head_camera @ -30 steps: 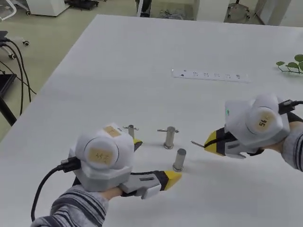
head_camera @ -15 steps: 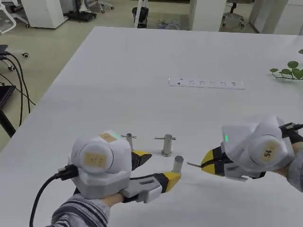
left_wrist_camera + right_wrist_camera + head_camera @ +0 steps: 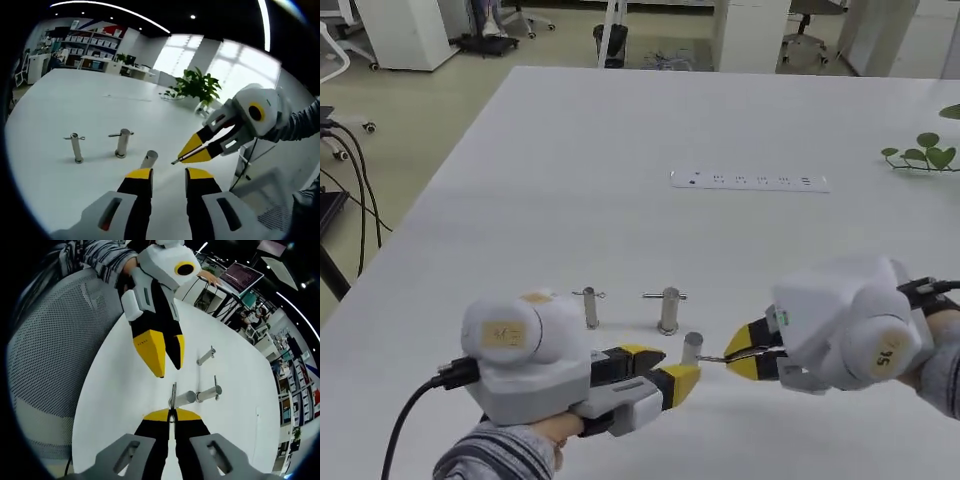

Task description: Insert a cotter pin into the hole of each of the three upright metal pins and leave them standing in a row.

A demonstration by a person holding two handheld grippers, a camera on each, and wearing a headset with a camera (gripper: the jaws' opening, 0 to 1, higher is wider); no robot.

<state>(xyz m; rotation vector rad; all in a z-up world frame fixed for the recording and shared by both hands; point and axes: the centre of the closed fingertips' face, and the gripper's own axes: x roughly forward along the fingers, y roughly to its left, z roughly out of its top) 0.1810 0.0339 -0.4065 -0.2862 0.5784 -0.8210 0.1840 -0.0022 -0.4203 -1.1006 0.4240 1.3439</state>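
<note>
Three upright metal pins stand in a row on the white table (image 3: 620,180). The left pin (image 3: 590,307) and the middle pin (image 3: 668,310) each carry a cotter pin crosswise near the top. The nearer third pin (image 3: 692,347) (image 3: 148,159) (image 3: 185,398) is bare. My right gripper (image 3: 742,357) (image 3: 172,415) is shut on a thin cotter pin (image 3: 173,394) (image 3: 181,159), whose tip reaches the bare pin's top. My left gripper (image 3: 662,365) (image 3: 169,174) is open just left of the bare pin, nothing between its fingers.
A white power strip (image 3: 750,181) lies farther back on the table. A potted plant (image 3: 920,155) (image 3: 196,88) stands at the far right edge. A black cable (image 3: 410,420) trails from the left gripper. The table's left edge drops to the floor.
My right gripper has moved left with the cotter pin, bringing its tip from a short gap up to the bare pin's top. The left gripper stays beside that pin.
</note>
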